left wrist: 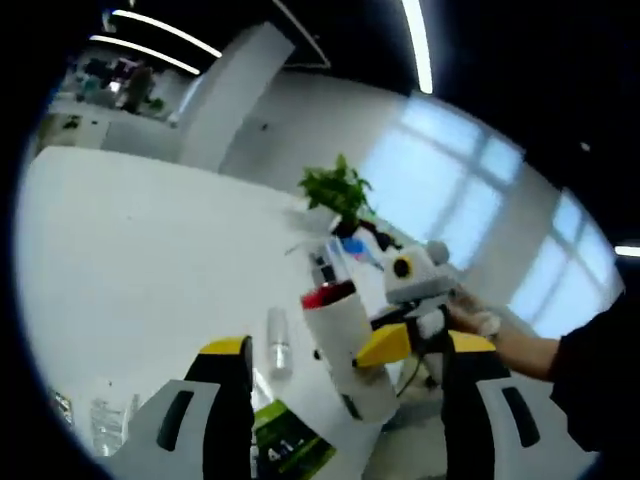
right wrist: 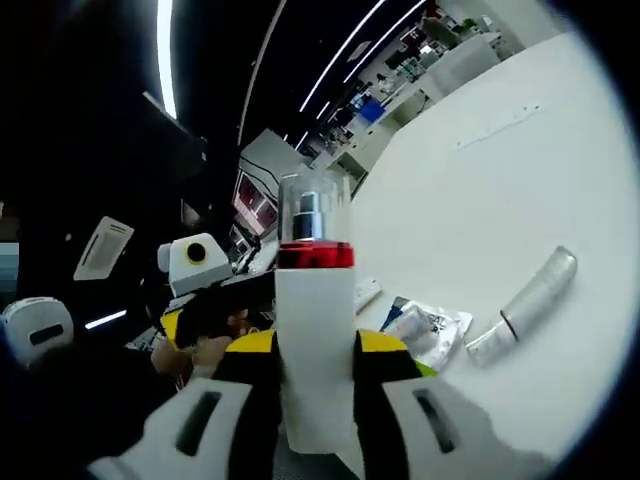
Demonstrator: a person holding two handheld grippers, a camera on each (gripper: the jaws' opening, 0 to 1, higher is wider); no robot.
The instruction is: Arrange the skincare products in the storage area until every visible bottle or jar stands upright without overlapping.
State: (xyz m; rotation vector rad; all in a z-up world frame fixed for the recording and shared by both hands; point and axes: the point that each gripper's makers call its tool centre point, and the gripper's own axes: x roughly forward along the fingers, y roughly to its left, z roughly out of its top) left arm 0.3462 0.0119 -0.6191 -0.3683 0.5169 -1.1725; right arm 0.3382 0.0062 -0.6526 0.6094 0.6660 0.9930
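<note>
The white bottle (left wrist: 345,345) with a red ring and clear cap is up in the air in the left gripper view, held by the right gripper (left wrist: 400,345), whose yellow-tipped jaws are clamped on it. A person's hand (left wrist: 478,322) holds that gripper. The left gripper (left wrist: 345,400) has its jaws wide apart, with nothing between them. Below lies a small clear tube (left wrist: 278,342) on the white table (left wrist: 130,260), near a green packet (left wrist: 290,450). A green plant (left wrist: 338,190) stands farther back.

In the right gripper view, the white bottle (right wrist: 315,340) stands upright between the right gripper (right wrist: 315,375) jaws, which squeeze its sides. The left gripper (right wrist: 205,300) shows at the left. On the white table (right wrist: 500,180) lie a silver tube (right wrist: 530,300) and a clear packet (right wrist: 425,328), near each other.
</note>
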